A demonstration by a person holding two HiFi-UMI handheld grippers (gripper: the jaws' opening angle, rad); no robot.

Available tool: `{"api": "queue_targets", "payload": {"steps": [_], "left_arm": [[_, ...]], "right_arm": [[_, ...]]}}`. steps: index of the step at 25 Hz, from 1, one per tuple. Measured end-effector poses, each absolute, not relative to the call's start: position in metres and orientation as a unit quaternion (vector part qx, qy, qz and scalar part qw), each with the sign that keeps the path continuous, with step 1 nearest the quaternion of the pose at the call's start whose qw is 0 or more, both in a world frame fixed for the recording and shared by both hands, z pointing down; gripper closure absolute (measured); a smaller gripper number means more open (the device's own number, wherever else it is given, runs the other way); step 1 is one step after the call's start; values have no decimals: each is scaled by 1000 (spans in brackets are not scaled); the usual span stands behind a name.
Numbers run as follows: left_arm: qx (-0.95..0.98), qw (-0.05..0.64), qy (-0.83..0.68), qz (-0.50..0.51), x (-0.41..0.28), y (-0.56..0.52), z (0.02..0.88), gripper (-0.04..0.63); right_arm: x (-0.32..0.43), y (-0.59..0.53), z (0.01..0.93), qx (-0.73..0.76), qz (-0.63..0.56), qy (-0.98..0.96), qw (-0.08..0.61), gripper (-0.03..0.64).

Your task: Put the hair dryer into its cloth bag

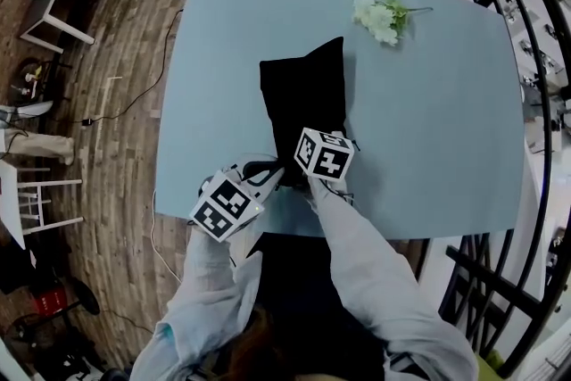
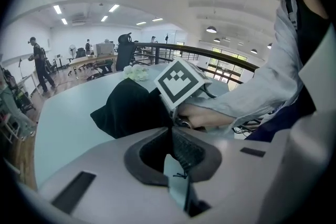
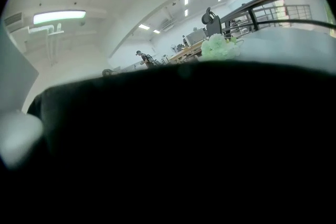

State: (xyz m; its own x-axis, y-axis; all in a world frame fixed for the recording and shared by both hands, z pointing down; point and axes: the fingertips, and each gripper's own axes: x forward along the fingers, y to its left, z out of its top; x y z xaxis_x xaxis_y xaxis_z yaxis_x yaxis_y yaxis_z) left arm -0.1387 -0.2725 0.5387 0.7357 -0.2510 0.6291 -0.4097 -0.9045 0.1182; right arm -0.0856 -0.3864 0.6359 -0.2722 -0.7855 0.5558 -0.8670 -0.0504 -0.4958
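Lying lengthwise on the pale blue surface (image 1: 446, 129): one black cloth bag (image 1: 303, 94), near end at the person's edge, far end pointing toward a white flower sprig (image 1: 379, 15).

Hair dryer: seen in no view. The bag looks plump, so it is judged to be inside, though this cannot be confirmed.

Left tongs (image 2: 171, 132): jaws together at the bag's near end. A thin dark thread shows at them, perhaps a drawstring; whether it is pinched is unclear.

Right tongs (image 1: 308, 163): at the bag's near end, just beside the left tongs. Black cloth fills their own view, so whether they are apart or together cannot be told.

Progress, as judged: insertion appears done. Left to do: drawing the mouth closed, if it is not yet closed, and releasing the bag.
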Motion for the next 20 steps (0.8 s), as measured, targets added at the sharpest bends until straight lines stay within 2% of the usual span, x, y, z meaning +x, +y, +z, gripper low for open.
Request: {"api": "queue_targets", "payload": {"steps": [3, 8, 16, 20], "left_arm": [[933, 101, -189, 290, -134, -277, 527, 566], [947, 52, -148, 280, -105, -270, 519, 566], [944, 21, -65, 322, -48, -247, 542, 566], [939, 27, -44, 339, -28, -240, 556, 566]], "right_arm": [[-76, -383, 620, 597, 408, -691, 5, 274], [-39, -367, 597, 622, 415, -660, -73, 267], [32, -317, 610, 677, 442, -582, -93, 270], [58, -298, 613, 686, 455, -559, -99, 284]]}}
